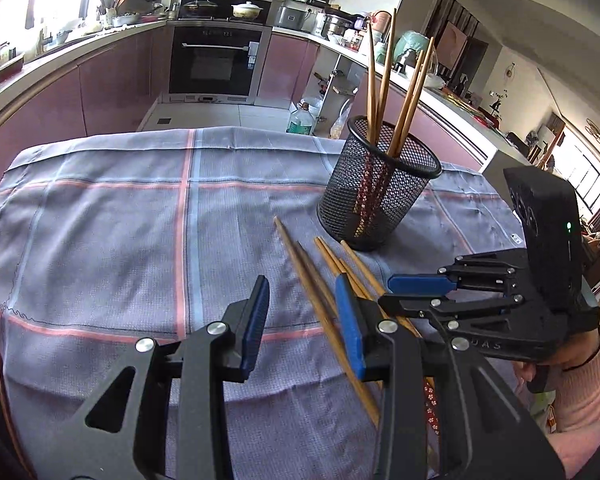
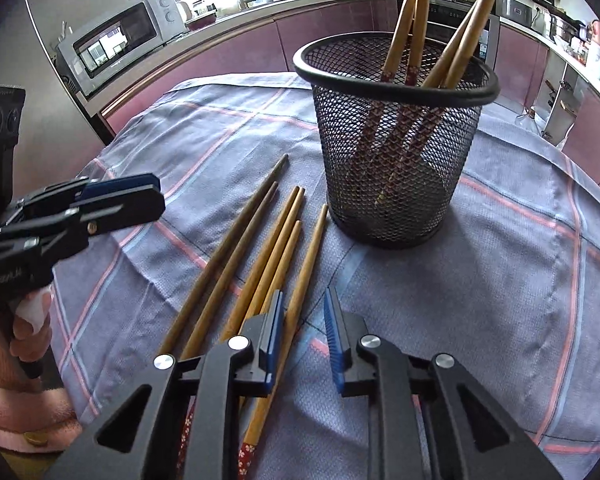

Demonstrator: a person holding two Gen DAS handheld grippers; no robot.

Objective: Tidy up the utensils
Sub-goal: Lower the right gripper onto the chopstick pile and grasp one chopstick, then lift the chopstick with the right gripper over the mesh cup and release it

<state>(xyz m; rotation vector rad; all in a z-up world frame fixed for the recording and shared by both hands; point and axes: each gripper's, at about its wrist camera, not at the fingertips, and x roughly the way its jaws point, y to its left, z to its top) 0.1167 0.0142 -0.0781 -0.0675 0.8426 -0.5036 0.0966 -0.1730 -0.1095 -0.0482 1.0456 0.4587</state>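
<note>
From the left wrist: the left gripper (image 1: pixel 302 328) hovers with parted jaws and nothing between the pads over loose chopsticks (image 1: pixel 320 308) lying on the checked cloth (image 1: pixel 100 220), just beside the mesh cup (image 1: pixel 380 196), which holds four more upright. From the right wrist: the right gripper (image 2: pixel 304 336), jaws apart, straddles the rightmost chopstick (image 2: pixel 304 276), its pads not pressing it.
</note>
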